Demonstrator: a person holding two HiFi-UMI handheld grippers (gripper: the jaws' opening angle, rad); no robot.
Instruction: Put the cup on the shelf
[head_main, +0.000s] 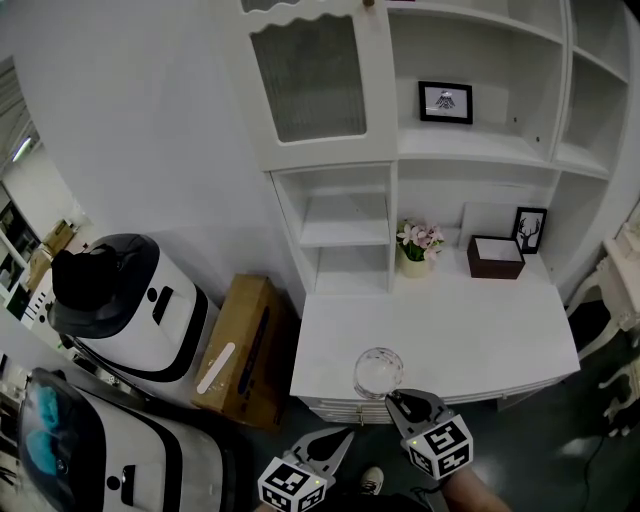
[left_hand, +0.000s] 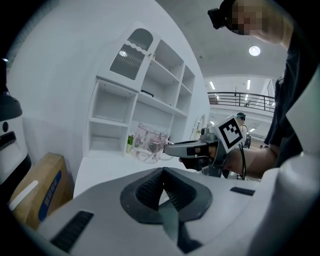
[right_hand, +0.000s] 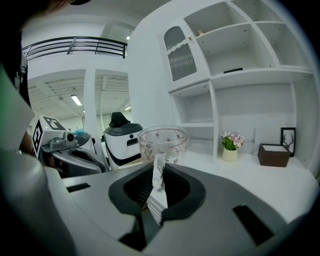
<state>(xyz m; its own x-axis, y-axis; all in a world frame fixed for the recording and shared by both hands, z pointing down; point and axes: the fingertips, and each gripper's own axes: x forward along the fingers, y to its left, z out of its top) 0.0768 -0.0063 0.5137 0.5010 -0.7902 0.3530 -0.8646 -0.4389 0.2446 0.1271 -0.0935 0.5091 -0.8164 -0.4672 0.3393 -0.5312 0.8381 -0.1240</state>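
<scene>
Your right gripper (head_main: 398, 402) is clamped tight on the handle of the clear glass cup (head_main: 379, 372), holding it upright at the front edge of the white desk (head_main: 480, 330), well apart from the shelves (head_main: 345, 235). Your left gripper (head_main: 335, 445) hangs nearby, jaws pinched together on nothing.
</scene>
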